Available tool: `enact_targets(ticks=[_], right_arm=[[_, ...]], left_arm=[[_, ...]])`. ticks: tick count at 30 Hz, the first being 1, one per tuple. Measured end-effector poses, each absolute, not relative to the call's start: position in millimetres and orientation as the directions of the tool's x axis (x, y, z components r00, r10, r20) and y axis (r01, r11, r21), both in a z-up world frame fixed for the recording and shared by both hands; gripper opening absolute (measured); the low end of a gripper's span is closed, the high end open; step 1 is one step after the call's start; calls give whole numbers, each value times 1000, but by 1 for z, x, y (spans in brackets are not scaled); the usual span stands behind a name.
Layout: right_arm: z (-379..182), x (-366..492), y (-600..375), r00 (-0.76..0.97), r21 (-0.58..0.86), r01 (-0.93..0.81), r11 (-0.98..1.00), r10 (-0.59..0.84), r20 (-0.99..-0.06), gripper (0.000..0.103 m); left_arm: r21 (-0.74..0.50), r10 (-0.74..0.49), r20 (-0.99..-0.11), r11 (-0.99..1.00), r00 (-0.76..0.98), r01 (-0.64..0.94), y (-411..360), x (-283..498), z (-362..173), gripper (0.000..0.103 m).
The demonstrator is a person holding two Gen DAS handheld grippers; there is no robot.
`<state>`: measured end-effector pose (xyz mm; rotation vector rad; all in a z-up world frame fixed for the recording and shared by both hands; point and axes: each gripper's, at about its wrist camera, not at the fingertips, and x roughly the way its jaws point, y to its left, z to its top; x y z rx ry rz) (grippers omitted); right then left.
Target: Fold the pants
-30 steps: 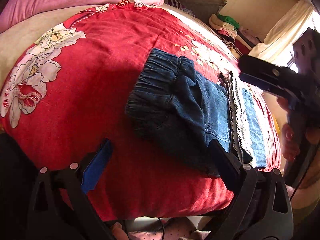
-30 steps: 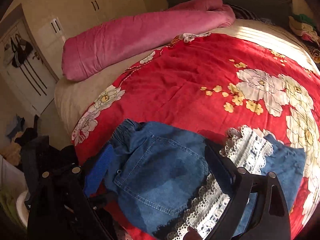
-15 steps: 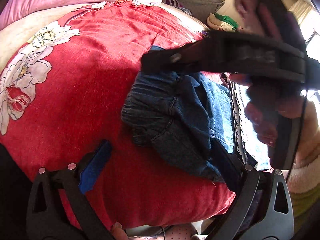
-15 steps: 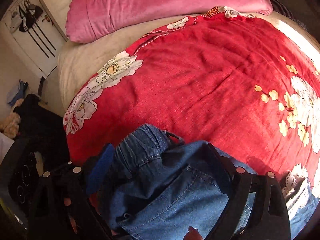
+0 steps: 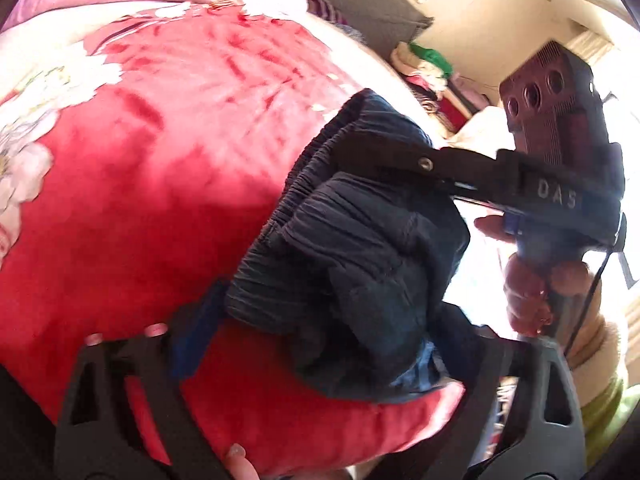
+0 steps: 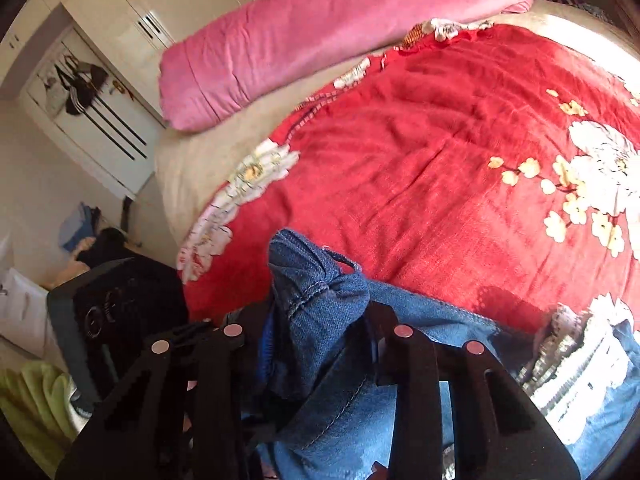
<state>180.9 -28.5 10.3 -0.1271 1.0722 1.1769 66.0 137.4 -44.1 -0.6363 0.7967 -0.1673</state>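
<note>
Crowding jeans [image 6: 320, 320]: pink bolster [image 6: 328, 36], lace garment [image 6: 572, 364].

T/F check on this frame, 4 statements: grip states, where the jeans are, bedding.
1. The right hand-held gripper is shut on the jeans at the waistband. True.
2. The left hand-held gripper is clamped shut on the jeans. False: its jaws stand wide apart, with the bunched denim between them.
3. The jeans lie on a red floral bedspread. True.
4. The rolled blanket at the far side of the bed is blue. False: it is pink.
</note>
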Motion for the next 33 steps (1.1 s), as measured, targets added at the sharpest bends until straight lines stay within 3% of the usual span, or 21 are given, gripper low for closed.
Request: enact_targets(ticks=[4, 14, 17, 19, 22, 33], right_arm=[[29, 187, -66, 11, 453, -778, 436, 731, -683, 33], [47, 199, -164, 121, 490, -721, 490, 785, -608, 33], [43, 205, -191, 150, 510, -687, 517, 788, -597, 37], [39, 208, -213, 175, 537, -650, 538, 793, -583, 48], [33, 210, -244, 214, 569, -603, 558, 801, -558, 55], [25, 192, -267, 250, 544, -585, 602, 771, -585, 64]], left_arm=[[-572, -386, -591, 819, 708, -31, 117, 65, -21, 68], [-473, -398, -596, 876, 698, 95, 43, 88, 22, 66], [-446, -398, -610, 887, 685, 118, 20, 98, 25, 67], [-436, -406, -618, 890, 673, 135, 5, 99, 26, 73], [-437, -439, -616, 881, 654, 180, -16, 97, 25, 76], [-395, -477, -678, 878, 560, 270, -62, 88, -3, 78]])
